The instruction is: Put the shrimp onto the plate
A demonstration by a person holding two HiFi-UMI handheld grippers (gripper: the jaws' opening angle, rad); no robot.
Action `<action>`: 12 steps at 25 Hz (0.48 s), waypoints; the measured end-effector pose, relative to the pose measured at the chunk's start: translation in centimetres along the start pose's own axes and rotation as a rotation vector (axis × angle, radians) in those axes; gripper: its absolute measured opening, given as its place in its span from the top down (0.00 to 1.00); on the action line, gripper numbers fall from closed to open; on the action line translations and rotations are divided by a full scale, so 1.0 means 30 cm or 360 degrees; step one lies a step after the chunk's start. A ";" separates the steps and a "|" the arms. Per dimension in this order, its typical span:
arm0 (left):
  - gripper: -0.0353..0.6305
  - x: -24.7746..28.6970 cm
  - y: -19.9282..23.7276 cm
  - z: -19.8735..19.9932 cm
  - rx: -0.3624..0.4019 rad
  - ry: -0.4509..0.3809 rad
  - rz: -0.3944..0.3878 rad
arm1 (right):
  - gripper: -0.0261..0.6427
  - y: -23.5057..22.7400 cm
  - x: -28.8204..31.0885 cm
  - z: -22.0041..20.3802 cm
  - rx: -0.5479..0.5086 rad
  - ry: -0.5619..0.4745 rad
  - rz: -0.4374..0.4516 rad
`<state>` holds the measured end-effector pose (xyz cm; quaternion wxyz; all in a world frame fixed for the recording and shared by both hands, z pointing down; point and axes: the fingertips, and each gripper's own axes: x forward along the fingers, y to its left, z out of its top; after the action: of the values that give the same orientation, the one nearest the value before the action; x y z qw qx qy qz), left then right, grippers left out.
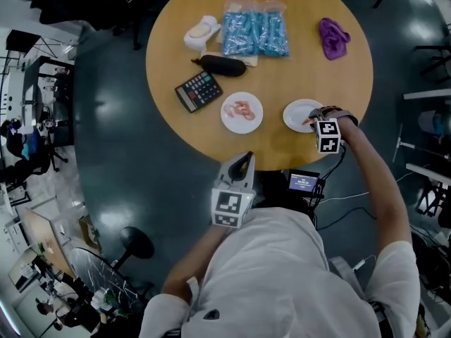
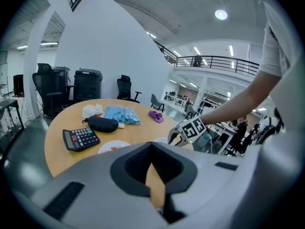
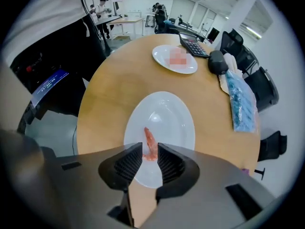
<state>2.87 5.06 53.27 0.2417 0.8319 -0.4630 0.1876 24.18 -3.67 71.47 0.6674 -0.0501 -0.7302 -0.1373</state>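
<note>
As R hand-held gripper (image 3: 149, 147) pinches shrimp (image 3: 148, 136), plate (image 3: 181, 109) underneath.

A pink shrimp (image 3: 148, 142) is lying on the white plate (image 3: 172, 112) by the bench's (image 3: 106, 92) edge, one end pinched in the right gripper (image 3: 149, 158).

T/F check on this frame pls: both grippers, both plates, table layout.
1. The right gripper holds a shrimp over a white plate. True.
2. The left gripper grips the calculator. False: its jaws are together on nothing, short of the table edge.
3. The other plate is empty. False: several shrimp lie on it.
4. The black case lies between the calculator and the blue packet. True.
</note>
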 end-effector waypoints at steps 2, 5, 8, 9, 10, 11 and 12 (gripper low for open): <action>0.94 0.002 -0.008 0.002 0.0002 0.0002 -0.0002 | 0.81 0.001 0.010 0.008 -0.0071 0.0007 0.0009; 0.94 0.002 -0.009 -0.006 -0.0021 0.0004 0.0003 | 0.81 -0.006 0.021 0.036 -0.0157 0.0012 0.0014; 0.94 0.001 -0.010 -0.005 -0.0026 -0.0002 0.0011 | 0.81 -0.001 0.041 0.055 -0.0213 0.0035 0.0055; 0.94 -0.001 -0.010 -0.002 -0.0021 -0.0006 0.0015 | 0.81 0.005 0.045 0.060 -0.0230 0.0039 0.0070; 0.94 -0.004 -0.009 0.001 -0.0015 -0.0010 0.0017 | 0.82 0.010 0.047 0.065 -0.0244 0.0037 0.0080; 0.94 -0.005 -0.007 0.004 -0.0010 -0.0014 0.0017 | 0.84 0.013 0.048 0.069 -0.0257 0.0033 0.0082; 0.94 -0.005 -0.003 0.007 -0.0009 -0.0017 0.0017 | 0.86 0.014 0.049 0.073 -0.0268 0.0030 0.0080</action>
<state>2.89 5.10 53.00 0.2405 0.8298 -0.4692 0.1831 22.03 -2.85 72.81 0.6709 -0.1231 -0.7083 -0.1820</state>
